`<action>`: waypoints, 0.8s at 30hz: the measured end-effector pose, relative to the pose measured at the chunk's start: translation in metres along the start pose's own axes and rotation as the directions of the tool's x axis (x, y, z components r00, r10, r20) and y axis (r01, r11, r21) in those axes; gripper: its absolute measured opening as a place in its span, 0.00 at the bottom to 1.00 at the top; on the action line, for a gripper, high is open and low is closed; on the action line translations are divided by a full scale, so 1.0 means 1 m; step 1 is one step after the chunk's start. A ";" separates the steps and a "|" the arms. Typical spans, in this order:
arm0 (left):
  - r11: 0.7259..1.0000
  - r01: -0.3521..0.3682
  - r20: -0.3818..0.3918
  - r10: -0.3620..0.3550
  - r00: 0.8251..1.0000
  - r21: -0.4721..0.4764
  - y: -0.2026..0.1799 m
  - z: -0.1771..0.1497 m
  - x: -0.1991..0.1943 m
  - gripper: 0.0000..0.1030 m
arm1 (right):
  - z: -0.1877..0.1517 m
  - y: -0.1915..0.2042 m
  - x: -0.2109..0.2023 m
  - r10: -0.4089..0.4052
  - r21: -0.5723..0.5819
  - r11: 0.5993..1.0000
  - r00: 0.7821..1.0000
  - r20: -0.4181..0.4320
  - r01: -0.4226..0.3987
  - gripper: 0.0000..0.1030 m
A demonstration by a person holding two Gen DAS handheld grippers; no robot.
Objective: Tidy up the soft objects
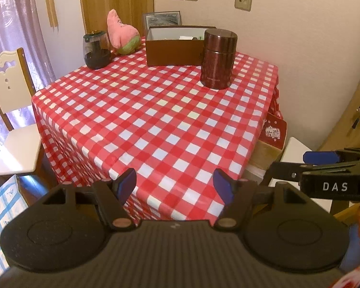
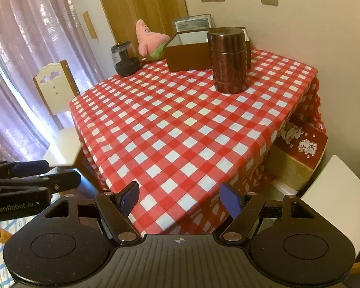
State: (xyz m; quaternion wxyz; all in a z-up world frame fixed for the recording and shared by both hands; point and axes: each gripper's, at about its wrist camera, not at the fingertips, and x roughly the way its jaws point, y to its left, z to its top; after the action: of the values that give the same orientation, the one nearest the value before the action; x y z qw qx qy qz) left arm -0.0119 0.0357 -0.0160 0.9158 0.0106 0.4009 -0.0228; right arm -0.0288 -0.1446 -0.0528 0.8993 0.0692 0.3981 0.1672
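Table (image 1: 156, 120), left to right, as I hold off from its near corner:

1. Glass jar (image 1: 96, 50), smoky, rounded, dark contents.
2. Pink plush toy (image 1: 122, 34), star-shaped, fuzzy, green at the base, at the far edge between jar and box. Not yet put away, I judge.
3. Brown box (image 1: 175, 48), rectangular, open, pale inside (a few small items in it, too small to tell).
4. Dark canister (image 1: 218, 58), cylindrical, glossy.

Cloth: red-and-white check, smooth.

My left gripper (image 1: 175, 186) and right gripper (image 2: 180, 200): both spread wide, nothing between the blue pads.
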 end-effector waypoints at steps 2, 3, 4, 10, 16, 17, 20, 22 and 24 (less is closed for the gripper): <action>1.000 -0.002 -0.003 0.002 1.000 0.000 -0.002 -0.001 0.000 0.67 | -0.001 -0.001 -0.001 0.004 -0.002 1.000 1.000 -0.001 -0.004 0.71; 1.000 -0.002 -0.002 0.002 1.000 0.000 -0.002 -0.001 0.000 0.67 | -0.001 -0.001 -0.001 0.003 0.000 1.000 1.000 -0.002 -0.003 0.71; 1.000 -0.004 -0.002 0.004 1.000 -0.001 -0.003 -0.002 0.000 0.67 | -0.001 -0.001 -0.001 0.003 0.001 1.000 1.000 -0.001 -0.003 0.71; 1.000 -0.004 -0.002 0.004 1.000 0.000 -0.002 -0.002 0.000 0.67 | -0.002 -0.003 -0.001 0.002 0.004 1.000 1.000 -0.001 -0.002 0.71; 1.000 -0.003 -0.003 0.003 1.000 0.000 -0.003 -0.002 0.001 0.67 | -0.003 -0.004 -0.001 0.001 0.002 1.000 1.000 -0.003 -0.001 0.71; 1.000 -0.003 -0.004 0.003 1.000 -0.002 -0.003 -0.002 0.001 0.67 | -0.003 -0.004 -0.001 0.001 0.001 1.000 1.000 -0.003 -0.001 0.71; 1.000 -0.003 -0.003 0.003 1.000 -0.001 -0.003 -0.001 0.001 0.67 | -0.003 -0.004 -0.001 0.001 0.001 1.000 1.000 -0.003 -0.001 0.71; 1.000 -0.004 -0.003 0.004 1.000 -0.002 -0.002 -0.002 0.002 0.67 | -0.002 -0.004 0.000 0.001 0.001 1.000 1.000 -0.004 -0.001 0.71; 1.000 -0.003 -0.003 0.003 1.000 -0.002 -0.001 -0.001 0.002 0.67 | -0.004 -0.004 0.000 0.000 0.001 1.000 1.000 -0.005 0.000 0.71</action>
State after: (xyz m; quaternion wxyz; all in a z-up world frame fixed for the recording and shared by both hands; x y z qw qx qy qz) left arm -0.0118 0.0345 -0.0184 0.9152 0.0106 0.4024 -0.0209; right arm -0.0308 -0.1481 -0.0559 0.8984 0.0692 0.4002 0.1673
